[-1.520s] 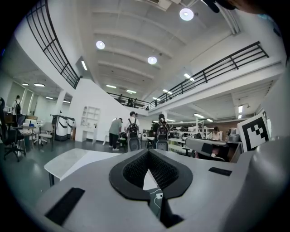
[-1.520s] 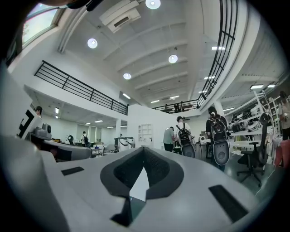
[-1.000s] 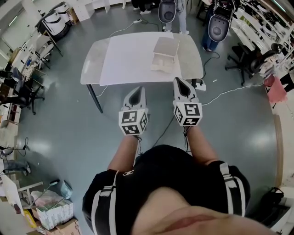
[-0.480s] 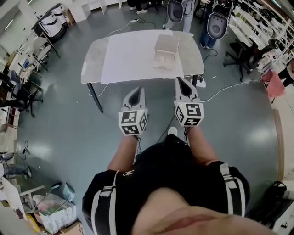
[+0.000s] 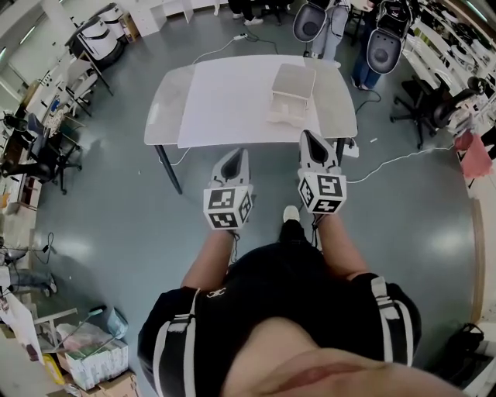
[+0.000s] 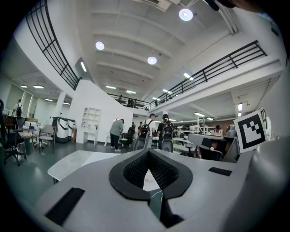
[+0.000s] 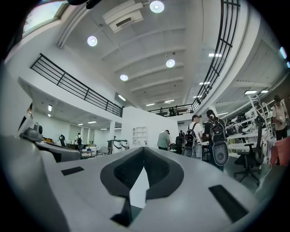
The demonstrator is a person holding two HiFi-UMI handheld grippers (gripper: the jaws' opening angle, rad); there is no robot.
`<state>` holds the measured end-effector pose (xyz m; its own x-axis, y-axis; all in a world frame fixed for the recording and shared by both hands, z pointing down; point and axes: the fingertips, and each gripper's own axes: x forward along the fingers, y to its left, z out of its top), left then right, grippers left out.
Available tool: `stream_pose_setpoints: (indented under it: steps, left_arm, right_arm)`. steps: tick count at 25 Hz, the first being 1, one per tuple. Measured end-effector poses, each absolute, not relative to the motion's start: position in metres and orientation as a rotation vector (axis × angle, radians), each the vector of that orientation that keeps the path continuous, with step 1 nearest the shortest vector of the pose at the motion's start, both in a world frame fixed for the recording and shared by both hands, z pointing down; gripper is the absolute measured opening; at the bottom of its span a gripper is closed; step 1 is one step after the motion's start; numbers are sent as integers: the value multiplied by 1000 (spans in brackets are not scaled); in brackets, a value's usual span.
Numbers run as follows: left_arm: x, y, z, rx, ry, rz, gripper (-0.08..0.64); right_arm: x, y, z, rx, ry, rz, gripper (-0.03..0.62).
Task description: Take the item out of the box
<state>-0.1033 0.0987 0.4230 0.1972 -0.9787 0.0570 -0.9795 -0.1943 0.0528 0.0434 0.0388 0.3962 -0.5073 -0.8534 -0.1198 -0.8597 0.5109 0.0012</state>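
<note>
A pale open box (image 5: 292, 93) stands on the right part of a white table (image 5: 167, 108), over a white sheet (image 5: 229, 97). What is inside the box cannot be made out from here. Both grippers hang in the air short of the table's near edge, pointing level toward it. My left gripper (image 5: 235, 154) is shut with nothing in it, and its tips meet in the left gripper view (image 6: 148, 152). To its right, my right gripper (image 5: 311, 138) is shut and empty as well, its tips touching (image 7: 144, 148). The box does not show in either gripper view.
Two grey pod chairs (image 5: 313, 21) (image 5: 387, 37) and standing people are beyond the table. A cable and power strip (image 5: 348, 146) lie on the floor at the table's right leg. Office chairs (image 5: 434, 108) stand at the right, and carts and desks (image 5: 93, 35) at the left.
The table and box have come closer and drifted right in the head view. Both grippers have moved forward with the person, still shut. A foot now shows between the arms.
</note>
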Motion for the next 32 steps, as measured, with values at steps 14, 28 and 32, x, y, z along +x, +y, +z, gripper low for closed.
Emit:
stream_pose_setpoints:
  steps: [14,28,32]
  left_arm:
    - [-108,-28,419,2311,-1983,74,12]
    - [-65,-178,407,2260,-1989,59,12]
    - [-59,-208,409,2251,-1982,82,12]
  right_arm:
    - [32,-102,400,-1434,2690,3,14]
    - [58,-245,401,-1356,2778,-42,14]
    - [60,-275,405,-1344,2796,-58,14]
